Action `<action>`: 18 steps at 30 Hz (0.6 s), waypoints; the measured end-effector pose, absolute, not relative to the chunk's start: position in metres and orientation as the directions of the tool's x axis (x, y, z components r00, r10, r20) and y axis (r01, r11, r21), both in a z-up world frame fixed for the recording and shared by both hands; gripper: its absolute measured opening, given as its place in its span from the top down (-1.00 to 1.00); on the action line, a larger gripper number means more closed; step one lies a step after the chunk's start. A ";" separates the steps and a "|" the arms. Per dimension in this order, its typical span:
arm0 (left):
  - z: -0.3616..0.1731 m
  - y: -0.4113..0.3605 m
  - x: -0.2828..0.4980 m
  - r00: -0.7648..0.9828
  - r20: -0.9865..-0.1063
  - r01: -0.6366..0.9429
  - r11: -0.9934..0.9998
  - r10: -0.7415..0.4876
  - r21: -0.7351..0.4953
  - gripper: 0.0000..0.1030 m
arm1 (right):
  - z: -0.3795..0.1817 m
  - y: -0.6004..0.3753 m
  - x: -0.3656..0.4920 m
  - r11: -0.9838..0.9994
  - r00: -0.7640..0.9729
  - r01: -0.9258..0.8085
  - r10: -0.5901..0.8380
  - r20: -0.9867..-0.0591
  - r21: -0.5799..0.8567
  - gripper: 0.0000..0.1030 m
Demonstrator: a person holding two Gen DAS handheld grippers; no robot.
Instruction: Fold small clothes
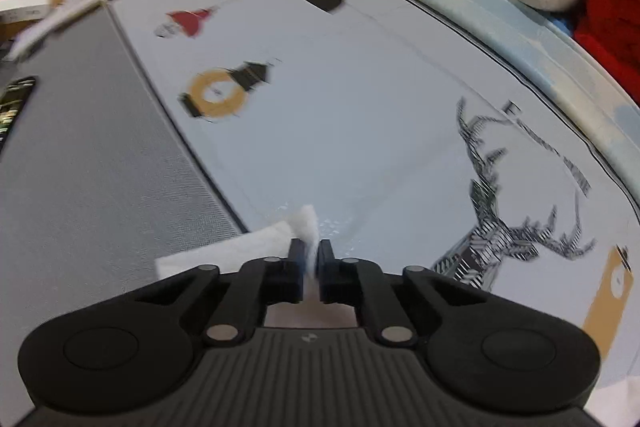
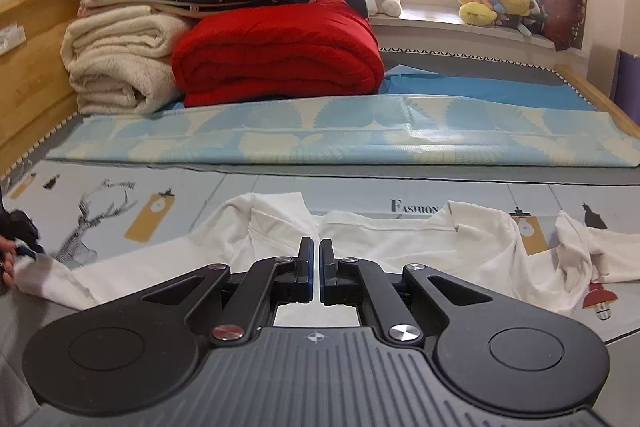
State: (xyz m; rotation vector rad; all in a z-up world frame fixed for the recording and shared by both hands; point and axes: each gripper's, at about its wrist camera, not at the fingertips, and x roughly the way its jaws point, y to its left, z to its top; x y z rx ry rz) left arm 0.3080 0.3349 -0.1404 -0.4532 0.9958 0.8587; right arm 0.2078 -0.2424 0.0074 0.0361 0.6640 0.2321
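A white long-sleeved garment (image 2: 400, 247) lies spread across the printed mat (image 2: 192, 195), sleeves out to both sides. My left gripper (image 1: 311, 251) is shut on the white sleeve end (image 1: 260, 247), which pokes up between the fingers; it also shows in the right wrist view (image 2: 24, 239) at the far left, holding the sleeve tip. My right gripper (image 2: 316, 259) is shut, with nothing visibly clamped, and sits just above the garment's middle near the collar.
Folded cream blankets (image 2: 120, 67), a red quilt (image 2: 280, 55) and stacked clothes stand at the back of the bed. A blue patterned sheet (image 2: 340, 135) lies behind the mat. Grey mattress (image 1: 92, 167) borders the mat. A phone (image 1: 16, 103) lies at left.
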 end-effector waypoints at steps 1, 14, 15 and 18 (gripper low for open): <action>-0.136 0.333 0.307 0.263 -0.858 -0.805 0.590 0.441 0.056 0.88 | 0.006 -0.243 0.208 0.974 0.760 -0.199 0.222 -0.611 0.106 0.97; -0.017 0.104 0.324 0.862 -0.506 -0.155 0.965 0.027 -0.212 0.89 | 0.005 -0.281 0.216 0.989 0.755 -0.051 0.129 -0.643 0.139 0.96; -0.009 0.075 0.319 0.876 -0.477 -0.050 0.969 -0.073 -0.240 0.89 | 0.003 -0.288 0.218 0.988 0.750 -0.032 0.125 -0.649 0.153 0.96; 0.004 -0.006 0.302 0.783 -0.427 0.293 0.874 -0.452 -0.388 0.73 | -0.003 -0.308 0.222 0.981 0.736 0.032 0.106 -0.669 0.192 0.96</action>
